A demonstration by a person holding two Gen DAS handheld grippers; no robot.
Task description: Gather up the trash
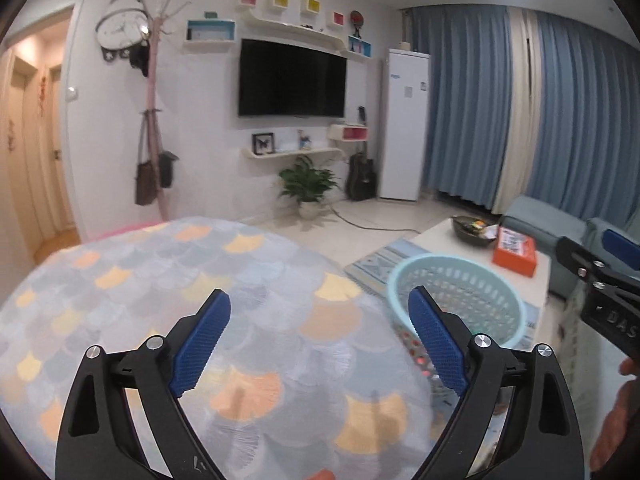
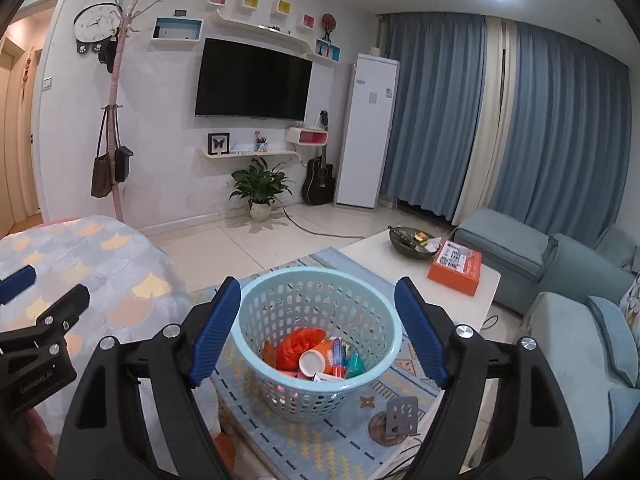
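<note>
A pale blue plastic basket (image 2: 256, 344) stands on a patterned rug, straight ahead of my right gripper (image 2: 318, 282) and below it. Inside lie an orange plastic bag (image 2: 298, 342), a white-capped orange bottle (image 2: 312, 362) and other small packets. The right gripper is open with nothing between its blue pads. My left gripper (image 1: 320, 294) is open too and empty, hovering over a cloth-covered surface (image 1: 200, 280). The basket (image 1: 440, 260) sits just right of it. Each gripper shows at the edge of the other's view.
A white coffee table (image 2: 380, 256) behind the basket carries an orange box (image 2: 456, 266) and a dark bowl (image 2: 412, 242) of small items. A blue sofa (image 2: 580, 340) fills the right. A metal bracket (image 2: 402, 412) lies on the rug (image 2: 320, 448).
</note>
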